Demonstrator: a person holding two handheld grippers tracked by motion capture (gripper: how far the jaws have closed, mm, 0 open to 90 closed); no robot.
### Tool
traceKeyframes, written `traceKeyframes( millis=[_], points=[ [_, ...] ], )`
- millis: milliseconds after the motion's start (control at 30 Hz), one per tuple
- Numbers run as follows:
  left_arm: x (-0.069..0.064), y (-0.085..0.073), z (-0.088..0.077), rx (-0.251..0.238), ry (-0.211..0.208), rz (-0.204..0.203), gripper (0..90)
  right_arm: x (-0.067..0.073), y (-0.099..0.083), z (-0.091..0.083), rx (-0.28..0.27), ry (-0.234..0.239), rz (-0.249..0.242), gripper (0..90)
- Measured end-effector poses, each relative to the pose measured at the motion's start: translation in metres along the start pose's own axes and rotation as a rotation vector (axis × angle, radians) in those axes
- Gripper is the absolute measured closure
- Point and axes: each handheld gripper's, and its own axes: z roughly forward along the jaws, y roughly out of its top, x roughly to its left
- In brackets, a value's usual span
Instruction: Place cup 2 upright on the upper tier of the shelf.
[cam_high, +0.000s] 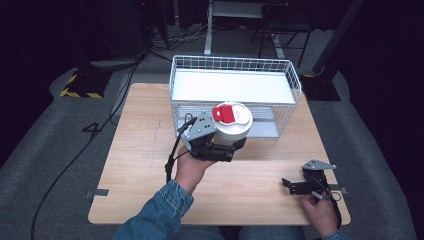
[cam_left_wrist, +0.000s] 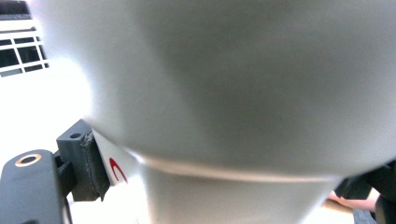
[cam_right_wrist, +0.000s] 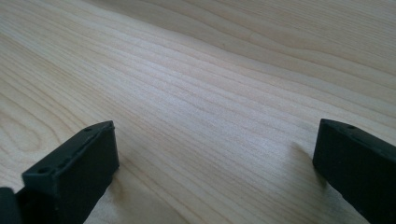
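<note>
1. High view: the left gripper (cam_high: 226, 146) is clamped round a white canister (cam_high: 231, 131) with a red flap on its lid, holding it upright just in front of the white wire basket (cam_high: 295, 82). Whether it is lifted or standing on the wooden table (cam_high: 135, 165) cannot be told. The right gripper (cam_high: 291, 185) rests near the table's right edge, well apart. Grey carpet, cables and a dark room lie around.

2. Left gripper view: the canister's (cam_left_wrist: 243, 93) blurred wall crowds the lens, a jaw pad pressed to its left side. The grip looks low on a smooth, tapering body, so it could slip or tip, or catch the basket's front rim going in.

3. Right gripper view: jaws spread wide with nothing between them, over bare pale wood grain (cam_right_wrist: 201, 93).
</note>
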Motion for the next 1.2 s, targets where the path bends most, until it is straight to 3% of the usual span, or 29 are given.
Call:
traceKeyframes(
  millis=[567, 733, 1200],
  points=[
    [0.037, 0.044, 0.012, -0.008, 0.039, 0.024, 13.5, 0.000, 0.000, 0.000, 0.001, -0.002, 0.001, 0.3],
    [0.049, 0.053, 0.016, -0.015, 0.042, 0.014, 13.5, 0.000, 0.000, 0.000, 0.001, -0.002, 0.001, 0.3],
    [0.081, 0.078, 0.036, -0.052, 0.114, -0.014, 13.4, 0.000, 0.000, 0.000, 0.001, -0.002, 0.001, 0.3]
  ],
)
